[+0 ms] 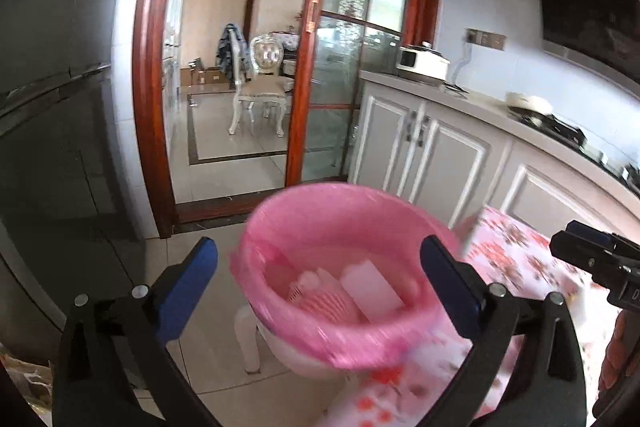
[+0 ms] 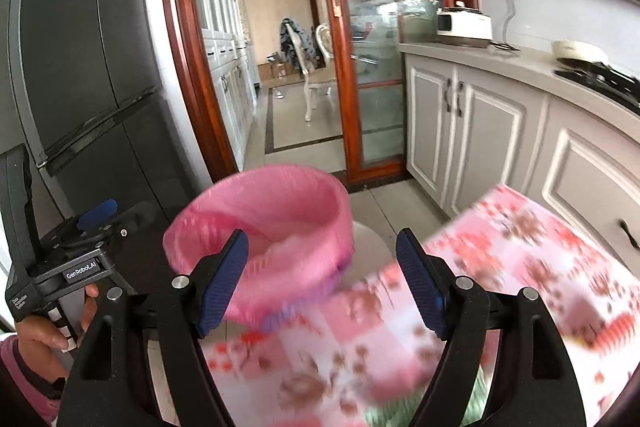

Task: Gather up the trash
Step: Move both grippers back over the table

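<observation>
A bin lined with a pink bag stands on a white stool at the corner of a table with a floral cloth. White paper scraps and a pink striped piece lie inside it. My left gripper is open wide just short of the bin, nothing between its fingers. At the right edge of that view the right gripper shows. In the right wrist view my right gripper is open over the cloth, empty, with the bin ahead on the left.
A dark fridge stands on the left. White cabinets with a counter, a cooker and a stove run along the right. A wood-framed glass door is behind the bin. A hand holds the left gripper's handle.
</observation>
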The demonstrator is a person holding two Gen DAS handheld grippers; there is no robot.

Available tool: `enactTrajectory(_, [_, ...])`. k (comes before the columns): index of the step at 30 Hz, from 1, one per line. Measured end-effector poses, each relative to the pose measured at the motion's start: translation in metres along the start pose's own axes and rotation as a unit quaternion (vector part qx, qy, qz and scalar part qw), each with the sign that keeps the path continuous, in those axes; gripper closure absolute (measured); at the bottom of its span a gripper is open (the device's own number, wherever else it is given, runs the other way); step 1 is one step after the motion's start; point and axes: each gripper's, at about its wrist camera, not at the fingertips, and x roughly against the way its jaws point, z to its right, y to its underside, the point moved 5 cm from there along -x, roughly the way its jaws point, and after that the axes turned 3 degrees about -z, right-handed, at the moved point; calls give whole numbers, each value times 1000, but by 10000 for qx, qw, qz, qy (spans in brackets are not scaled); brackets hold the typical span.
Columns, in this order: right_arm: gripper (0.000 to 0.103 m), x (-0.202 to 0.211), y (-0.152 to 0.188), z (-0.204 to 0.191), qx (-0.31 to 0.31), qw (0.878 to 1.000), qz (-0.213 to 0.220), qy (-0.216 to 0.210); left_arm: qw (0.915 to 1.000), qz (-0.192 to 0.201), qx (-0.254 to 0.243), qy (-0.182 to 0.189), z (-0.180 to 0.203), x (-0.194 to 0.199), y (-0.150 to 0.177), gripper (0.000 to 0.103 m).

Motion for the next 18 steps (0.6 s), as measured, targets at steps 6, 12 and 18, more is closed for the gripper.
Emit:
enactTrajectory(6, [27, 58, 46, 36, -316, 9985, -10, 438, 9985, -132, -465, 253, 49, 38, 36, 5])
enactTrajectory(12, [27, 114, 100, 85, -739, 9921, -63, 1010, 9938, -458, -692, 735, 113, 57, 76, 5])
enactTrajectory(18, [27, 146, 153, 126, -1134, 9832, -254, 1409, 9849, -732, -1126, 1097, 175, 63, 115, 5])
